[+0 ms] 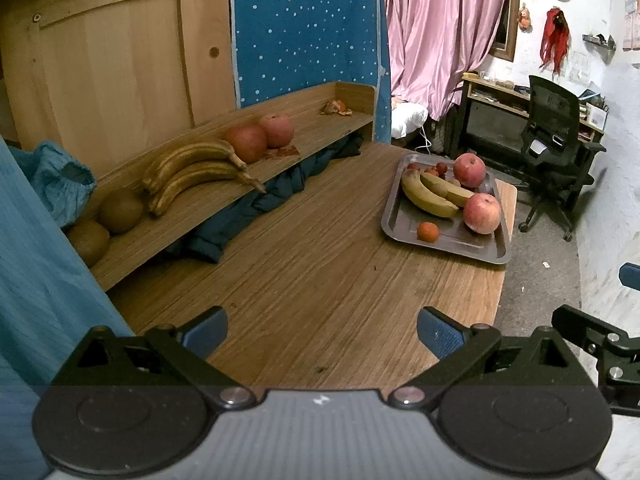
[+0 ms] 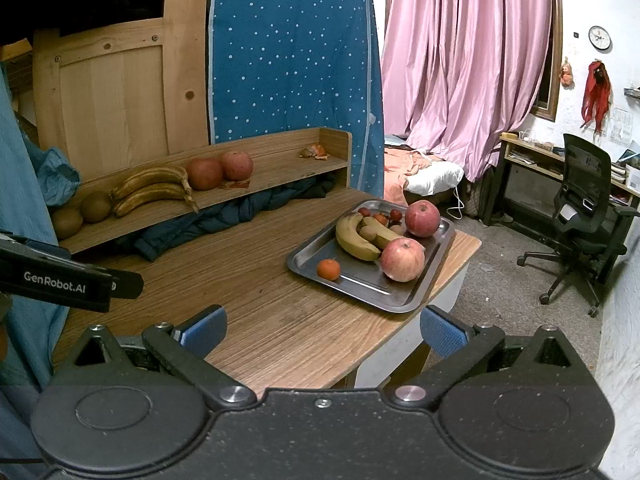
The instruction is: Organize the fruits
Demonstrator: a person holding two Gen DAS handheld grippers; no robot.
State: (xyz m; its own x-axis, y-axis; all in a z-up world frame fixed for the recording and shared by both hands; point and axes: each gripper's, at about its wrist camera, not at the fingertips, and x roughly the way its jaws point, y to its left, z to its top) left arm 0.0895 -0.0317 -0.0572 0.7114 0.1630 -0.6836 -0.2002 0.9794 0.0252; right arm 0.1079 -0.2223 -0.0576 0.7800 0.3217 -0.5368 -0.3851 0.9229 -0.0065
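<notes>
A wooden table fills the middle of both views, its grain running from the near edge to the far side. Along its far left side stands a low wooden shelf against a pale wood panel. At the table's far right corner lies a grey metal tray.

Both tongs are held low at the near edge, apart from all the fruit. The left gripper has its blue-padded fingers spread wide with nothing between them; the right gripper is spread wide and empty in the same way.

On the shelf, from far to near, lie a bit of orange peel, two red apples touching each other, two browned bananas side by side, and two brown round fruits, perhaps kiwis, at the near left end.

On the tray lie two yellow bananas side by side, one red apple at the far end, another apple on the right side, a small orange fruit alone at the near left, and several small red fruits at the far edge, too small to name.

A dark blue jacket is bunched under the shelf.
</notes>
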